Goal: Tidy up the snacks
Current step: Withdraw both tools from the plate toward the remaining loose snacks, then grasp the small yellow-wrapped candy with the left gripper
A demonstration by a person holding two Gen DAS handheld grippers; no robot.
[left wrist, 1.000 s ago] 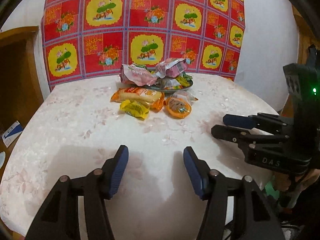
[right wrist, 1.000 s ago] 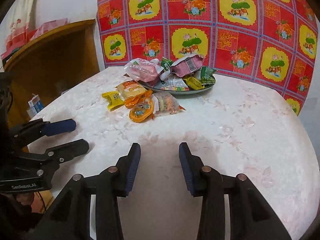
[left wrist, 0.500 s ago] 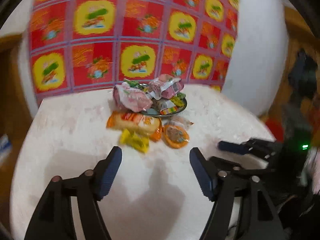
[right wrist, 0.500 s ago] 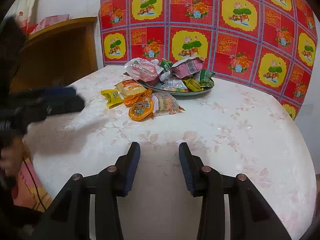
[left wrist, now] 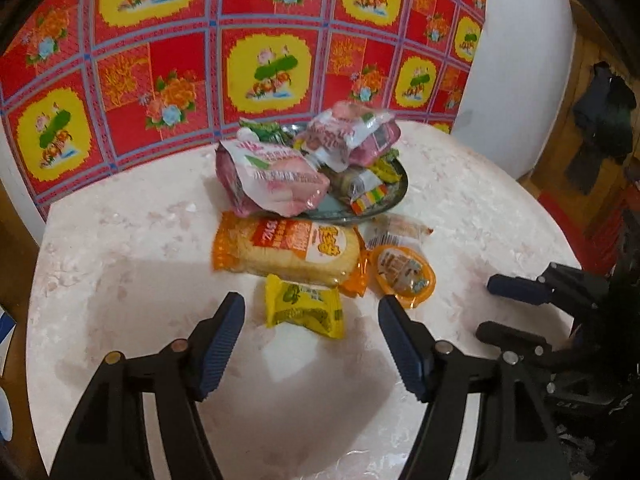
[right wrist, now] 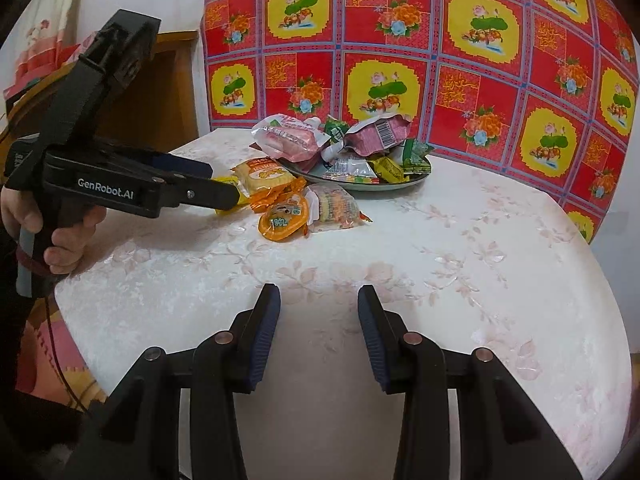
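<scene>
A dark plate (left wrist: 401, 184) at the back of the table holds pink snack bags (left wrist: 276, 180) and small packets; it also shows in the right wrist view (right wrist: 404, 182). In front of it lie an orange cracker pack (left wrist: 286, 252), a yellow packet (left wrist: 306, 312), an orange round jelly cup (left wrist: 406, 274) and a clear wrapped snack (right wrist: 334, 208). My left gripper (left wrist: 312, 316) is open, its jaws on either side of the yellow packet, just above the table. My right gripper (right wrist: 318, 312) is open and empty over bare table near the front edge.
The round table has a white flowered cloth (right wrist: 460, 264). A red and yellow patterned cloth (left wrist: 272, 40) hangs behind it. A wooden cabinet (right wrist: 168, 92) stands at the left. The right gripper shows at the right of the left wrist view (left wrist: 516, 308).
My left gripper has moved forward across the table up to the yellow packet, still open. My right gripper has stayed in place and open.
</scene>
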